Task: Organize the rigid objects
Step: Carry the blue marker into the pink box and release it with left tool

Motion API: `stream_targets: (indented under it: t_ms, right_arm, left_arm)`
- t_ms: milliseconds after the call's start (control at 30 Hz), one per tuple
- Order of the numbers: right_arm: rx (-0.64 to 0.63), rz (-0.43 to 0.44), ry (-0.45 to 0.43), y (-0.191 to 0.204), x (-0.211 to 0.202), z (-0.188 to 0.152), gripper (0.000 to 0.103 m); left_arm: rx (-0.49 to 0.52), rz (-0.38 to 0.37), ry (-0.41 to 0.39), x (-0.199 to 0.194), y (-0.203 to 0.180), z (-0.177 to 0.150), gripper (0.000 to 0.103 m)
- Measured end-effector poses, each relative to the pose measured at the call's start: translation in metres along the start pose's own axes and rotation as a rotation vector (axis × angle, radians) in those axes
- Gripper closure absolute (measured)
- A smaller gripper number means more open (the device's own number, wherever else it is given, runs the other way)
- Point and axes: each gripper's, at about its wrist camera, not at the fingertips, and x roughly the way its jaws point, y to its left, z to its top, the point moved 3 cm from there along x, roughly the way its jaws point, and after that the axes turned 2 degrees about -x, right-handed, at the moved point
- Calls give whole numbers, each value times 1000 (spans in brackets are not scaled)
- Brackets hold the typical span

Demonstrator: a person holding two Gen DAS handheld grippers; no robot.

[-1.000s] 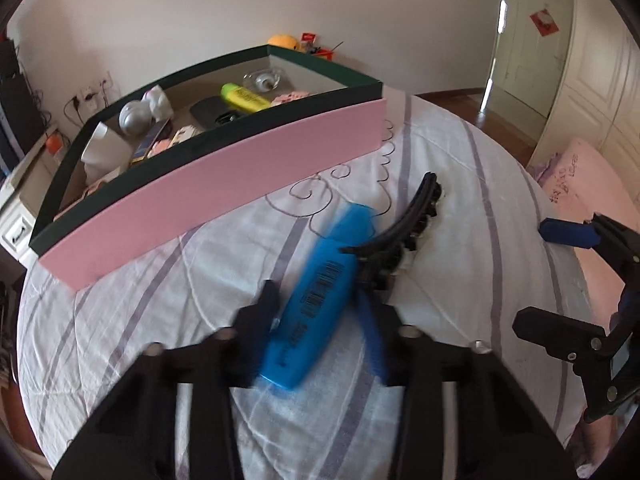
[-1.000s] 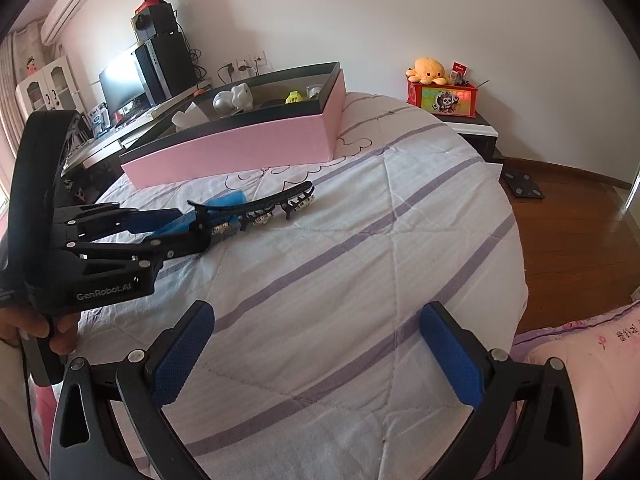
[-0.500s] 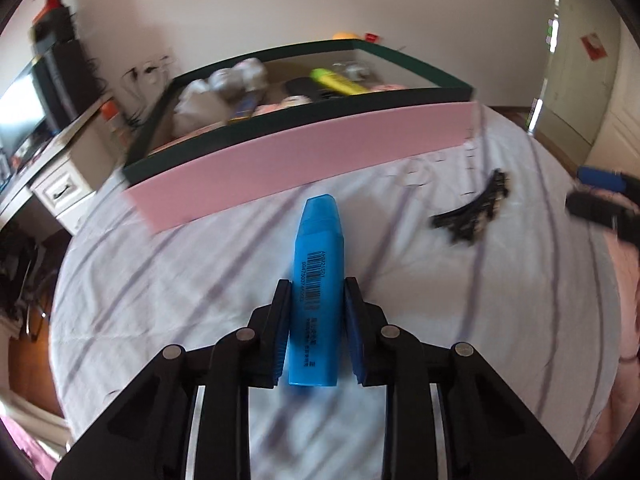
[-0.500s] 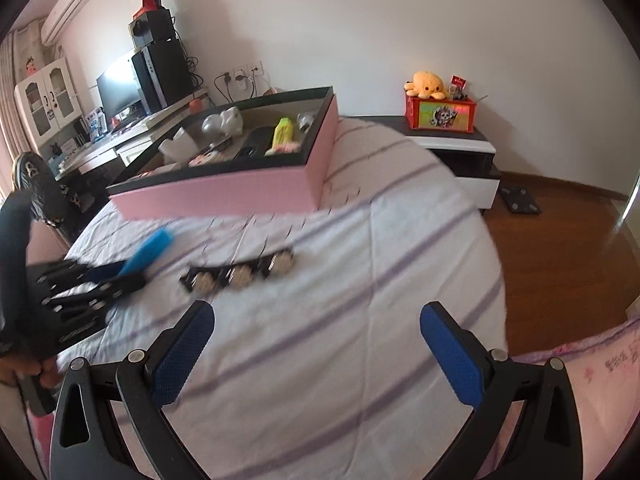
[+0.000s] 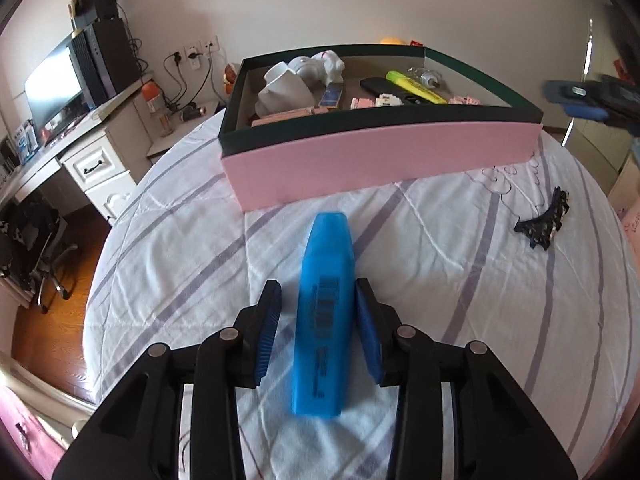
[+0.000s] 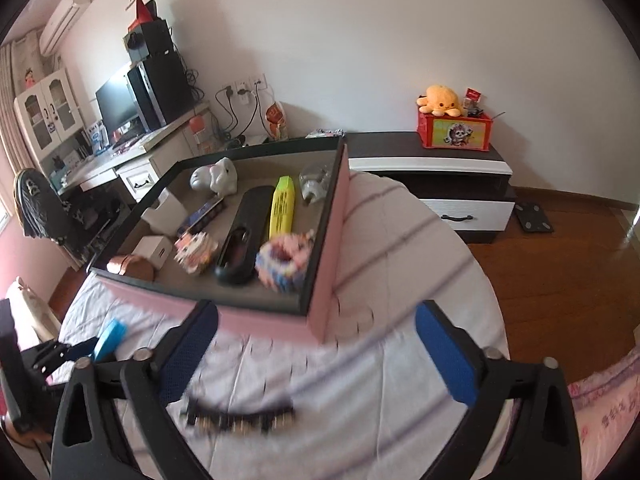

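A blue highlighter [image 5: 324,312] lies on the striped bedspread, pointing at the pink box [image 5: 380,156]. My left gripper [image 5: 318,284] straddles it with jaws opening; a gap shows at the left pad [image 5: 268,332]. The right wrist view shows the left gripper [image 6: 68,354] and highlighter [image 6: 110,334] low left. A black hair clip [image 5: 546,222] lies to the right. My right gripper [image 6: 316,308] hovers wide before the box corner [image 6: 332,260], jaws closing slightly, gripping nothing; the blurred clip [image 6: 240,420] lies on the bed beneath. The right gripper [image 5: 588,98] appears blurred at top right.
The box holds a yellow highlighter [image 6: 282,208], a black case [image 6: 240,236], a white figurine [image 6: 216,178] and several small items. A desk with a monitor [image 5: 52,84] stands left, a low cabinet [image 6: 428,160] behind. The bed drops to wooden floor [image 6: 560,272].
The left gripper closed on the blue highlighter, drew it away from the hair clip and turned it toward the box, then parted its jaws. The right gripper rose and advanced toward the box.
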Motion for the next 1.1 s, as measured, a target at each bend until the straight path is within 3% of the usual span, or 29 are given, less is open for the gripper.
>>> stream_targets:
  t_ms: [67,100,167,233,300,333,700,867,1100]
  right_arm:
    - [-5,-4,29,-1,15,10,18]
    - [-12,-7,44,-1,21,13,25]
    - [-22,-13,89,-2,35,17,65]
    - [-29,-2,137,-1,47,16,77]
    - [-37,6,153,0,52,14,79]
    - [-41,17,151,2,52,13,85]
    - [-79,-13,164,5,52,15,87]
    - [-74,-10,164,4,52,15,87]
    - [-81,-26,164,5,53,14,87]
  left_arm:
    - [9,-13,-8,0,0,2,77]
    - [10,-17,-10,0,0,3,76]
    - [15,-28,-10,1,2,4,77]
    - [9,-40,-12,0,3,4,77]
    - [9,-46,-16,-1,4,5,77]
    - [7,-45,-19,-2,5,5,77]
    - [-5,-69,-69,-19,9,17,76]
    - [-16,-133,-87,-29,6,21,76]
    - [9,-94,-137,-44,3,45,76]
